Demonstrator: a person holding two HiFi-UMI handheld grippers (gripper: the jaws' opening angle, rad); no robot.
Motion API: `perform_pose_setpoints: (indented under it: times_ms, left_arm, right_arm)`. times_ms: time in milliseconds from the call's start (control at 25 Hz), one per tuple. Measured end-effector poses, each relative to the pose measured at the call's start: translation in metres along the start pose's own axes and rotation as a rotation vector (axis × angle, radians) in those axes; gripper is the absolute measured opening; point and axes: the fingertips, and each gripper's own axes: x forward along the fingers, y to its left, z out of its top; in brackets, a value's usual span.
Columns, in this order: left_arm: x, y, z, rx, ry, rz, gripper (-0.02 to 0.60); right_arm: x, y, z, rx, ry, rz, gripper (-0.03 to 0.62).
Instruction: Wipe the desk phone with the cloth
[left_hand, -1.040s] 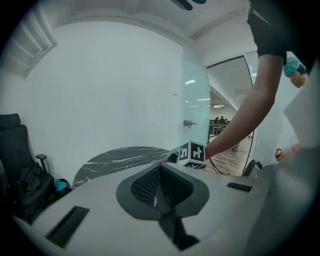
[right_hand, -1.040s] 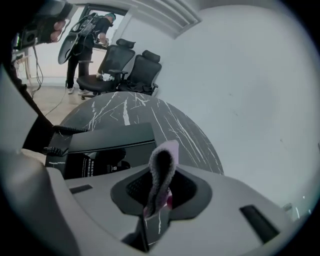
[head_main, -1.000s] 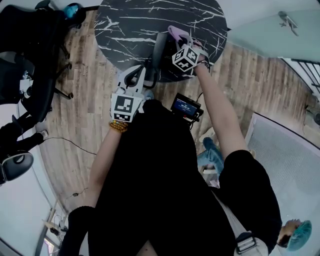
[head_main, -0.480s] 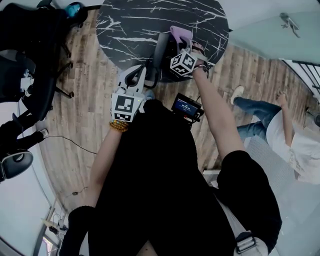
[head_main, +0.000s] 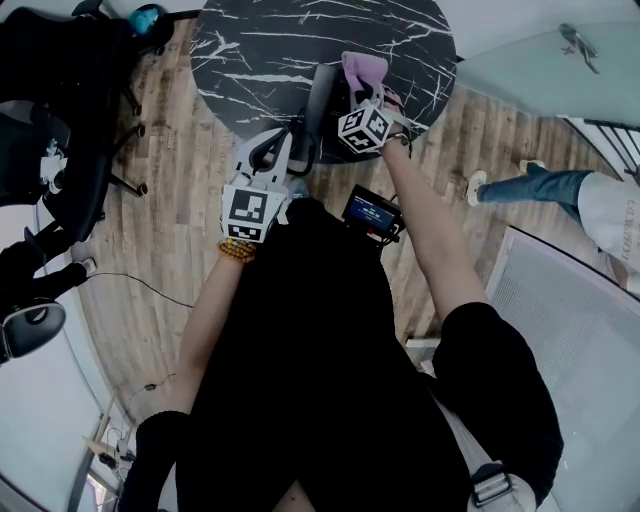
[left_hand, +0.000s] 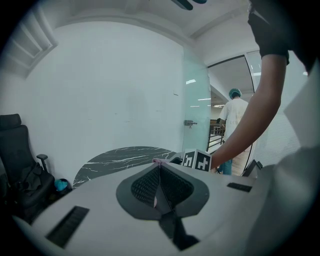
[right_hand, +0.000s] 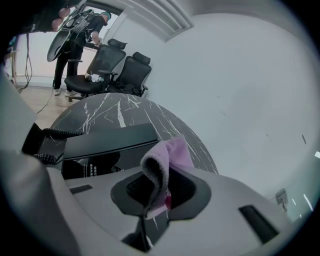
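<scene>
The black desk phone (head_main: 325, 105) stands at the near edge of a round black marble table (head_main: 270, 50). My right gripper (head_main: 358, 92) hovers over the phone's right side, shut on a pink cloth (head_main: 362, 68). In the right gripper view the cloth (right_hand: 170, 152) sticks up between the jaws of the right gripper (right_hand: 157, 182), just above the phone (right_hand: 105, 142) and its coiled cord (right_hand: 50, 132). My left gripper (head_main: 272, 150) waits just short of the table's edge, left of the phone. The left gripper (left_hand: 159, 167) has its pads pressed together and holds nothing.
Black office chairs (head_main: 60, 120) stand to the left of the table on the wood floor. A person (head_main: 590, 200) walks past at the right, near a glass door (head_main: 540, 60). A small screen (head_main: 372, 213) hangs at my chest.
The right gripper with the cloth has shifted slightly left over the phone. The person at the right has walked further right. The left gripper has stayed put.
</scene>
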Motion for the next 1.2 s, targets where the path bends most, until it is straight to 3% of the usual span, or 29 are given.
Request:
perform_pose_setpoints:
  times_ms: [1200]
  left_arm:
    - [0.01, -0.014, -0.004, 0.004, 0.01, -0.034, 0.018]
  right_arm:
    - [-0.016, 0.046, -0.01, 0.072, -0.03, 0.112, 0.069]
